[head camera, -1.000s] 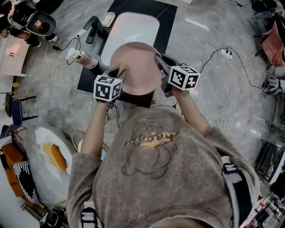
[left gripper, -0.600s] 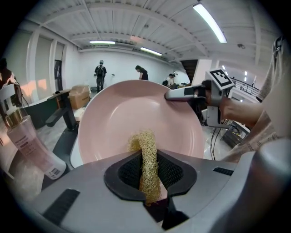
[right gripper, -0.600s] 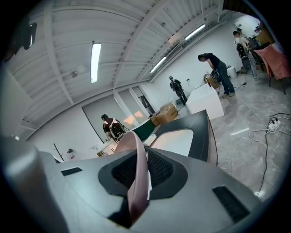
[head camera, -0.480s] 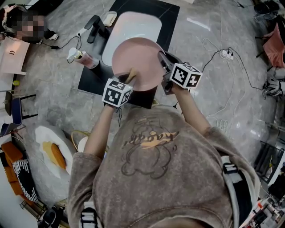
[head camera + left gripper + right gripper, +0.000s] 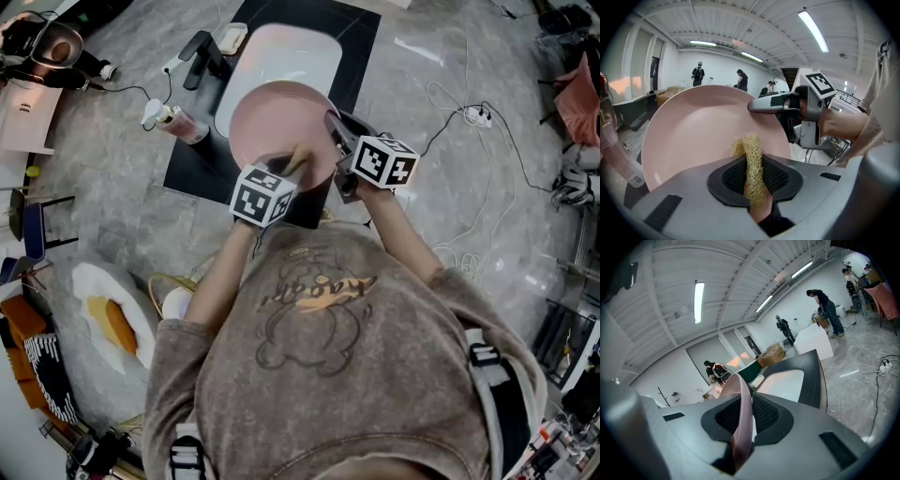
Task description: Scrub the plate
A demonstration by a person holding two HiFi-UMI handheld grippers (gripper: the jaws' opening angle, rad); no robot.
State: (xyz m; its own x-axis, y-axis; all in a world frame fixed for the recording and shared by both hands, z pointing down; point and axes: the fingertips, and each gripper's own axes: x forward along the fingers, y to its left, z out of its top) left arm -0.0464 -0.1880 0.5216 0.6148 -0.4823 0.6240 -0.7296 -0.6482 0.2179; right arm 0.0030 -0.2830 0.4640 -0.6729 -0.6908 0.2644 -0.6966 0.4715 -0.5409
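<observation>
- Plate [image 5: 281, 127] is held up on edge above the sink [image 5: 291, 52], its near rim hidden behind the left gripper [image 5: 291, 164].
- Right gripper [image 5: 742, 416] pinches the rim, seen only edge-on.
- Left gripper clamps a scrubber [image 5: 751, 150] at the plate's face; contact unclear.

Pink plate [image 5: 281, 122], straw-yellow scrubber [image 5: 752, 159] (a coarse mesh weave), white basin [image 5: 291, 56], black countertop [image 5: 359, 47], grey marbled floor [image 5: 450, 187].

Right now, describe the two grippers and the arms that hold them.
The left gripper and right gripper are grey bodies with black ribbed pads in the jaws. Each carries a white cube with black square markers. The person wears a brownish short-sleeved T-shirt with a cartoon print; the forearms are bare.
</observation>
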